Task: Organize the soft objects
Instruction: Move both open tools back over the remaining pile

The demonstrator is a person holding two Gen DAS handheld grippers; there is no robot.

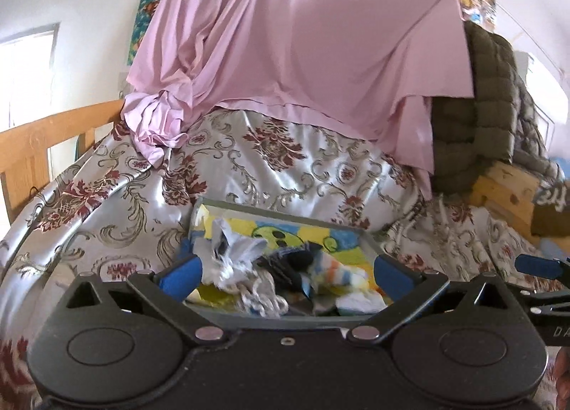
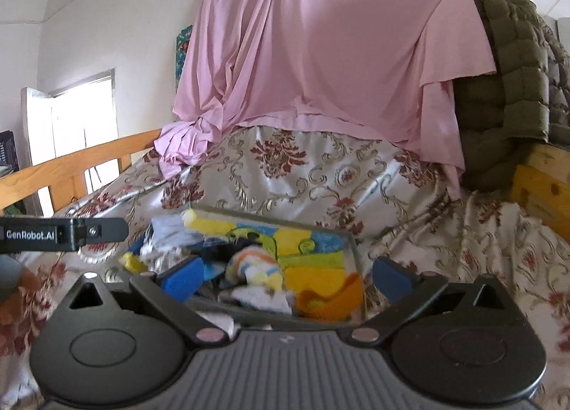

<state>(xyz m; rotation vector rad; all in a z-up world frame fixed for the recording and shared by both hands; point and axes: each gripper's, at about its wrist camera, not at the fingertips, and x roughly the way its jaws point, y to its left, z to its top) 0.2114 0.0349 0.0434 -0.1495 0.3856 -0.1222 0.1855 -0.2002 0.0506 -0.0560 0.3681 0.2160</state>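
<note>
Both tools hover side by side over a shallow tray (image 1: pixel 370 244) set on a bed under a satin floral bedspread (image 1: pixel 117 203), with a pink sheet (image 1: pixel 302 39) draped behind. The left gripper (image 1: pixel 286 272) has its jaws spread wide with nothing between them, and the right gripper (image 2: pixel 285 276) stands equally wide and empty. The soft things lie heaped in the tray: a white-grey rag (image 1: pixel 231 260), a dark sock (image 1: pixel 299 258), a striped sock (image 2: pixel 254 267) in orange, blue and yellow, and an orange knit piece (image 2: pixel 331 297) at the tray's near right corner. The step in hand looks like choosing one piece to lift out. It would go best to come down on a single item that lies on top, such as the striped sock, pinching a raised fold rather than the flat cloth, so its neighbours do not drag along. Blur hides how the pieces overlap, so a slow approach seems wise.
</note>
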